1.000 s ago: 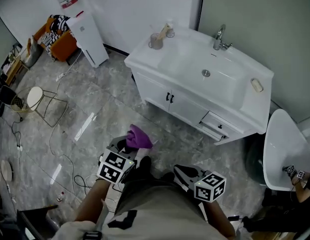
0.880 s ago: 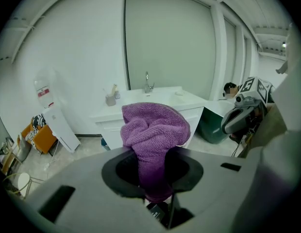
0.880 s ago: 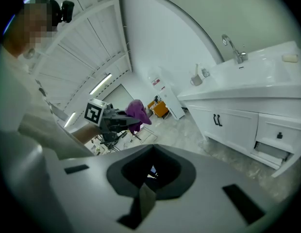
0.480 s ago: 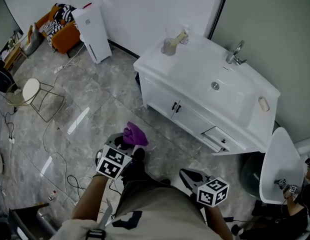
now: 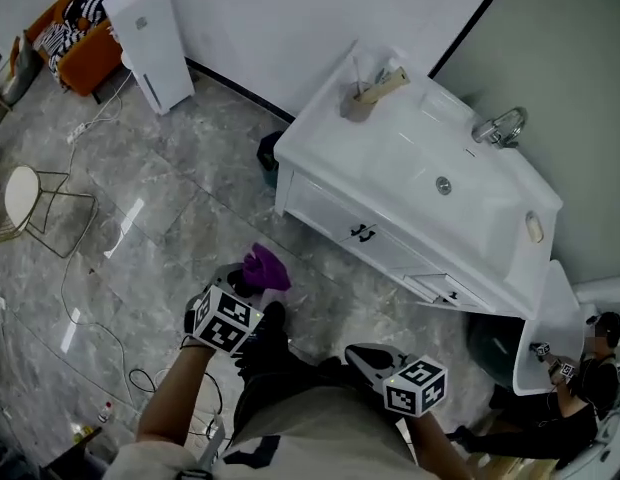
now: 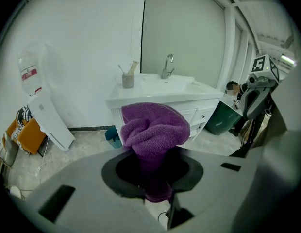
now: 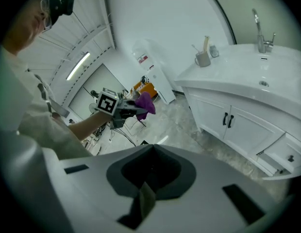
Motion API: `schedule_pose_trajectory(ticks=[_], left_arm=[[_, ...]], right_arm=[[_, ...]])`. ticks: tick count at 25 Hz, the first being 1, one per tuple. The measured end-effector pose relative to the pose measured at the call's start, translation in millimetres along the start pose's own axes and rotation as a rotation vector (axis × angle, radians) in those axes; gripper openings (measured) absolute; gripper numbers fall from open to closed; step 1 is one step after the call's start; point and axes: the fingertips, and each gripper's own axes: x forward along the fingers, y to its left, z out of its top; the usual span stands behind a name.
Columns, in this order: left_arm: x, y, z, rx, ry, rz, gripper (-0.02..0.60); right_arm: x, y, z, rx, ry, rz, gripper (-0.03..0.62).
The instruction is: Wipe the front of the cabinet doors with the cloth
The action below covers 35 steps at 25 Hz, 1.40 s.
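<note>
Cloth [image 6: 153,125], purple and bunched, sits clenched in the jaws of your left gripper [image 5: 242,284]. You hold it over the floor, well out from the front edge of the vanity bench [image 5: 320,133] and roughly opposite its left corner. Your right gripper [image 5: 373,356] hangs close to your body, its jaws drawn together on nothing. The cabinet doors [image 5: 358,232], the pair with dark handles under the front edge toward the left end, are closed, and the cloth is well apart from them. As I judge it, you have the cloth in hand but the wiping has not begun. You have the approach and both door fronts left to do. No streaks or wet patches show on the doors, though they are too small here to be sure.
</note>
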Motion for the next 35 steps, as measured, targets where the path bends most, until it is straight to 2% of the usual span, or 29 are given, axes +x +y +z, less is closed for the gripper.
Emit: schedule_pose_trajectory(ticks=[4,8,13,18,22,25,28,35], left_arm=[[30,40,5,0.030,0.024,-0.008,0.100],[67,67,5,0.011,0.059,-0.002,0.100],[135,82,13,-0.005,0.099,-0.004,0.100],[198,97,25,-0.019,0.090,0.020,0.100],[245,123,33,-0.026,0.069,0.049,0.100],[271,133,31,-0.042,0.076,0.063,0.100],[296,144,33,-0.061,0.076,0.078,0.100],[340,159,37,-0.053,0.045,0.109,0.100]], right_arm=[[28,1,16,-0.004,0.044,-0.010,0.009],[46,-1,20,0.035,0.078,0.013,0.009],[68,-11,16,0.094,0.110,0.087,0.009],[101,-22,13,0.197,0.112,0.207,0.009],[129,-44,22,0.245,0.072,0.223,0.009],[142,-53,11,0.279,0.078,0.224,0.009],[156,-63,-9,0.247,0.117,0.220,0.009],[184,-84,-41,0.304,0.139,0.252,0.009]])
